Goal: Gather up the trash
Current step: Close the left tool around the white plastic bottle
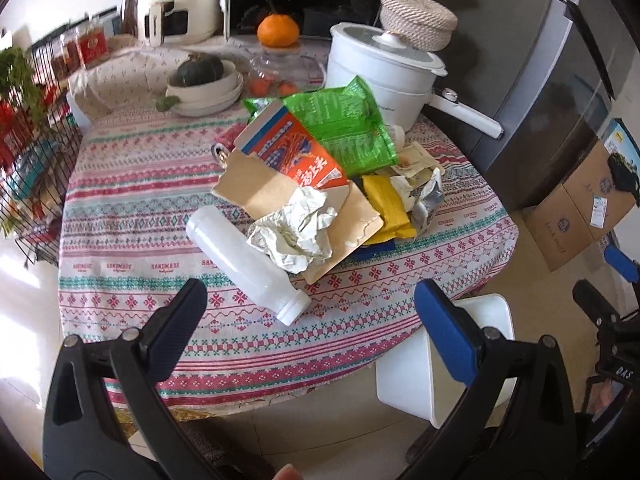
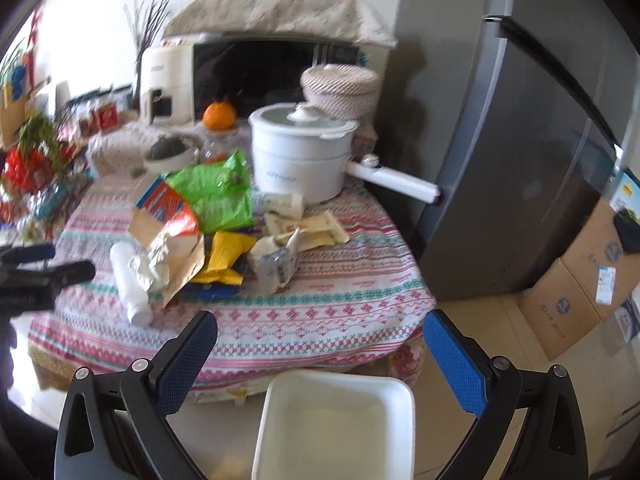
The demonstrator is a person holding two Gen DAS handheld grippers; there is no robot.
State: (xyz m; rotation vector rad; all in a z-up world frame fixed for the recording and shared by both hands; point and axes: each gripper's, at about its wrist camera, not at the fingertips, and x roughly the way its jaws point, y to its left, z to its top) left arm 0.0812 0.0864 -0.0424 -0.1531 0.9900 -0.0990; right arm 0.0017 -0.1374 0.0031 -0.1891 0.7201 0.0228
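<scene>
Blue-padded fingers of the left gripper (image 1: 310,308) frame the bottom of the left wrist view, spread wide with nothing between them. Just beyond them a white plastic bottle (image 1: 244,262) lies on its side on the patterned tablecloth (image 1: 120,208); its long axis runs diagonally, cap end toward the gripper and slightly to the right, base angled away to the left. Touching the bottle's far side is a crumpled paper wad (image 1: 298,226) resting on a brown paper bag (image 1: 272,196), and behind that bag lie an orange snack packet (image 1: 298,152), a green snack bag (image 1: 348,128) and a yellow wrapper (image 1: 390,206). Right of the bottle, below the table edge, stands a white bin (image 1: 440,360). I judge the left hand the nearer one to the bottle, poised above the table edge and aimed down at it; closing across the body would need a slight twist.

From the right wrist view, the right gripper (image 2: 320,344) is likewise wide open and empty, hovering over the white bin (image 2: 336,420), which sits directly below it. Relative to that bin, the bottle (image 2: 130,284) lies up and well to the left. The left gripper (image 2: 52,272) shows at the frame's left edge, near the bottle.
</scene>
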